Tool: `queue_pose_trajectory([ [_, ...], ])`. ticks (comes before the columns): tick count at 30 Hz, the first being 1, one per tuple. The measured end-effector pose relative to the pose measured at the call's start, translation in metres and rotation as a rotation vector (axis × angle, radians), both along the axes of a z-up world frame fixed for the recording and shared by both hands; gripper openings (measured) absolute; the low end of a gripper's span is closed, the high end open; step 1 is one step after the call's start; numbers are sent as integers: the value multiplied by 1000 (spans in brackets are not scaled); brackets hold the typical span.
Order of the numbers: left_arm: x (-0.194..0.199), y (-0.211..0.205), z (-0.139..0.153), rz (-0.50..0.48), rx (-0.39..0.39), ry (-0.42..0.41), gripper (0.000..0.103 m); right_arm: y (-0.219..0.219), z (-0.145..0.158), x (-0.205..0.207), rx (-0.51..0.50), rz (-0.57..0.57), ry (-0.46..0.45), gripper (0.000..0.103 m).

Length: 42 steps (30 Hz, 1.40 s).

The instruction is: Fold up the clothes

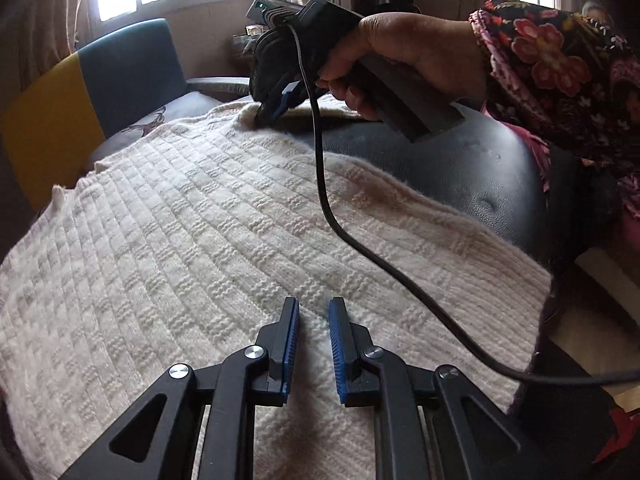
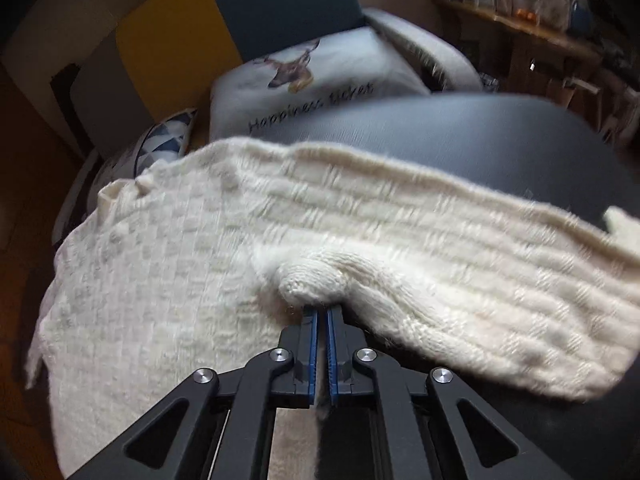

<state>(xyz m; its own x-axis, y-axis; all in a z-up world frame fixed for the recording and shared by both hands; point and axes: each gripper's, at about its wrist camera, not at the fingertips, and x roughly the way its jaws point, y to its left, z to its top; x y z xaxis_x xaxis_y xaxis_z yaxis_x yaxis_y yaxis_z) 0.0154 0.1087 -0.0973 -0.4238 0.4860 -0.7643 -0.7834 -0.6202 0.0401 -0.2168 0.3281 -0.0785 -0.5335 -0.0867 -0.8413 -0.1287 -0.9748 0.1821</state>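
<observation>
The left gripper (image 1: 314, 312) hangs low over the near part of one cream knit sweater (image 1: 200, 240), its two blue-padded fingers (image 1: 291, 332) parted by a narrow gap with nothing between them, only knit beneath. The right gripper (image 1: 276, 110) is at the sweater's far edge, tilted down, gripped by a hand (image 1: 404, 60) coming from the right out of a floral sleeve (image 1: 560, 60); a black cable (image 1: 324, 184) trails from it across the sweater. In the right wrist view its jaws are nearly closed, pinching a bunched fold of the sweater's (image 2: 280, 220) edge between the pads (image 2: 313, 344). The sweater lies spread over a dark cushion (image 1: 460, 168), draping off the left side. Beyond sit one deer-print pillow (image 2: 304, 76) and one chair (image 2: 240, 12) with a yellow and teal back
</observation>
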Motion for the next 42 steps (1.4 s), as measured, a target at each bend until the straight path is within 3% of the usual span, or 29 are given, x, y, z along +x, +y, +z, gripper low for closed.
queue_pose_trajectory([
  [3, 2, -1, -2, 1, 2, 11, 14, 6, 0, -8, 81, -14, -1, 0],
  [7, 0, -3, 1, 14, 10, 6, 15, 1, 6, 4, 3, 3, 26, 1],
  [10, -5, -7, 6, 50, 18, -4, 18, -30, 24, 23, 24, 89, 103, 2],
  [15, -43, -47, 20, 290, -76, 101, 18, -79, 17, 37, 158, 236, 89, 2],
  [20, -100, -118, 14, 571, -213, 138, 18, -80, -17, 31, 244, 211, -25, 2],
  [23, -114, -166, 3, 679, -265, 117, 19, -64, -26, 34, 225, 169, -37, 2],
  [25, -113, -178, 2, 675, -256, 125, 22, -57, -29, 35, 220, 144, -38, 1],
  [29, -107, -165, -8, 622, -398, 240, 23, -55, -26, 36, 201, 120, -51, 3],
  [31, -109, -162, -9, 603, -413, 254, 22, -58, -18, 44, 155, 152, -30, 9],
  [34, -108, -162, 2, 593, -339, 208, 18, -50, 4, 73, 124, 146, 53, 44],
  [37, -104, -153, 15, 590, -227, 160, 18, -7, 24, 95, 117, 54, 105, 44],
  [42, -100, -109, 11, 520, -230, 170, 19, 112, 43, 109, 102, -179, 104, 44],
])
